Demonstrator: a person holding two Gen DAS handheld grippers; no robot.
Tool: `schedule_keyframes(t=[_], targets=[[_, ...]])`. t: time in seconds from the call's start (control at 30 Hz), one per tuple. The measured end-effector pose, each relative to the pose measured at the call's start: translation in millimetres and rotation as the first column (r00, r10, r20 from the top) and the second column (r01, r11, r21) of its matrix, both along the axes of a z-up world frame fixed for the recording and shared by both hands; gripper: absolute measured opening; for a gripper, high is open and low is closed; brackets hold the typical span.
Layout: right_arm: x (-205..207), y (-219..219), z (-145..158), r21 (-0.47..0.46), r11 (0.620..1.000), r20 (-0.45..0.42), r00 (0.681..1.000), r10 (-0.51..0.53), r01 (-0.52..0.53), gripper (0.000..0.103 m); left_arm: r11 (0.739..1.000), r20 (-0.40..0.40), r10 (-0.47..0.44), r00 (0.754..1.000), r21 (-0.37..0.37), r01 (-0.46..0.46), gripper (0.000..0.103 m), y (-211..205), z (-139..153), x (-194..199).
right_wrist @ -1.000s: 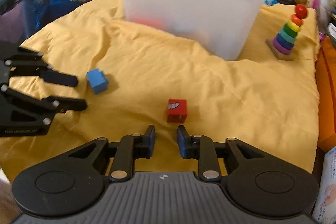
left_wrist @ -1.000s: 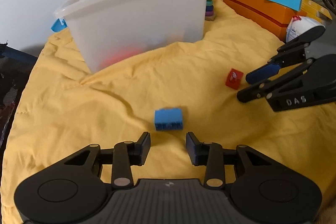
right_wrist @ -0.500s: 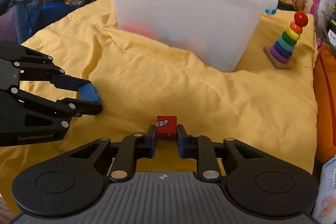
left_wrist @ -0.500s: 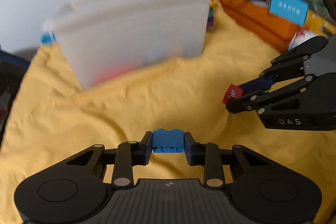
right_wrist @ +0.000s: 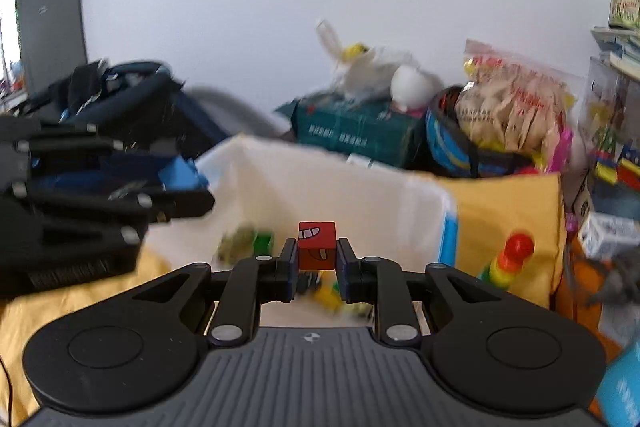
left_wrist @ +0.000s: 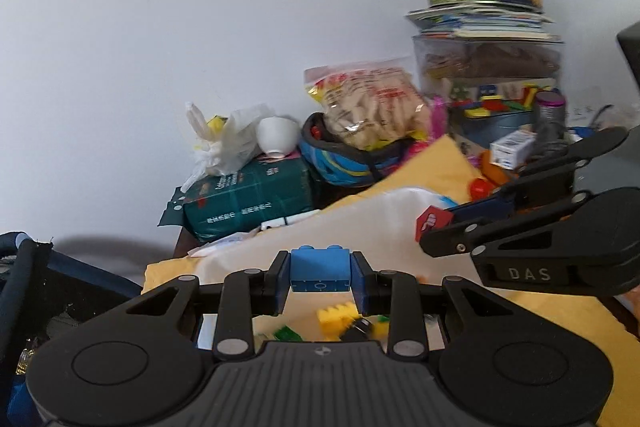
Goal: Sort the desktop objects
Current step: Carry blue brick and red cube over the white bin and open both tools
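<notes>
Bin [right_wrist: 340, 187]: white; holds loose toy pieces [left_wrist: 336, 315], blurred
Left gripper [left_wrist: 320, 277]: jaws clamp blue brick [left_wrist: 320, 269]
Right gripper [right_wrist: 317, 261]: jaws clamp red cube [right_wrist: 317, 245]

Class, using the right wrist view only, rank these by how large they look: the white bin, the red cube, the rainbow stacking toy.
1. white bin
2. rainbow stacking toy
3. red cube, though the last two look close and the cube sits nearer the camera, so that order is unsure.

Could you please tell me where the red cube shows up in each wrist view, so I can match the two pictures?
Left wrist view: the red cube is right of centre, held in the right gripper.
Right wrist view: it is at centre, between the gripper's own fingers, above the white bin.
Shared landmark: the snack bag.
</notes>
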State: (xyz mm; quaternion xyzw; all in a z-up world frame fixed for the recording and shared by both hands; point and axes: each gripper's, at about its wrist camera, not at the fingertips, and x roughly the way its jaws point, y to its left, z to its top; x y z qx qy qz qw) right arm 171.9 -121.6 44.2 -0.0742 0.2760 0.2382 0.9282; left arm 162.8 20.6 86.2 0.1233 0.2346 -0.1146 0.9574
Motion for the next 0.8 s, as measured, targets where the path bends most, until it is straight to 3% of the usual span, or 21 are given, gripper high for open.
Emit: schedule_keyframes(t=[0.17, 0.33, 0.4, 0.47, 0.53, 0.67, 0.7, 0.8], targets=[[43.1, 15.7, -7.5, -0.051, 0.998, -0.071, 0.997, -0.04, 0.036, 0.022, 0.997, -0.121, 0.068, 0.99, 0.037, -0.064, 0.035, 8.0, -36.6, 46.1], [59.7, 22.5, -35.4, -0.117, 0.992, -0.138, 0.989, -0.059, 0.043, 0.023, 0.997, -0.2, 0.063, 0.978, 0.056, -0.053, 0.036, 6.2, -54.7, 53.0], [64.4, 26.3, -43.9, -0.147, 0.988, -0.168, 0.983, -0.07, 0.045, 0.032, 0.997, -0.229, 0.077, 0.97, 0.043, -0.069, 0.044, 7.4, -55.6, 53.0], [63.1, 26.7, -46.4, -0.155, 0.987, -0.181, 0.981, -0.075, 0.047, 0.043, 0.995, -0.207, 0.098, 0.973, 0.043, -0.091, 0.05, 8.8, -51.4, 49.1], [61.2, 27.7, -42.5, -0.163, 0.986, -0.163, 0.984, -0.072, 0.045, 0.044, 0.993, -0.151, 0.106, 0.983, 0.068, -0.097, 0.069, 7.3, -45.6, 38.5], [57.4, 26.2, -31.2, -0.181, 0.982, -0.133, 0.989, -0.069, 0.044, 0.056, 0.977, -0.057, 0.181, 0.982, 0.129, -0.172, 0.075, 1.7, -31.5, 27.6], [58.0, 26.2, -29.1, -0.191, 0.981, -0.127, 0.99, -0.068, 0.043, 0.06, 0.968, -0.033, 0.207, 0.978, 0.15, -0.2, 0.081, -1.2, -28.4, 24.3], [56.0, 25.2, -26.0, -0.229, 0.973, -0.124, 0.99, -0.069, 0.039, 0.073, 0.961, -0.04, 0.211, 0.977, 0.19, -0.199, 0.083, -7.4, -21.8, 19.4]])
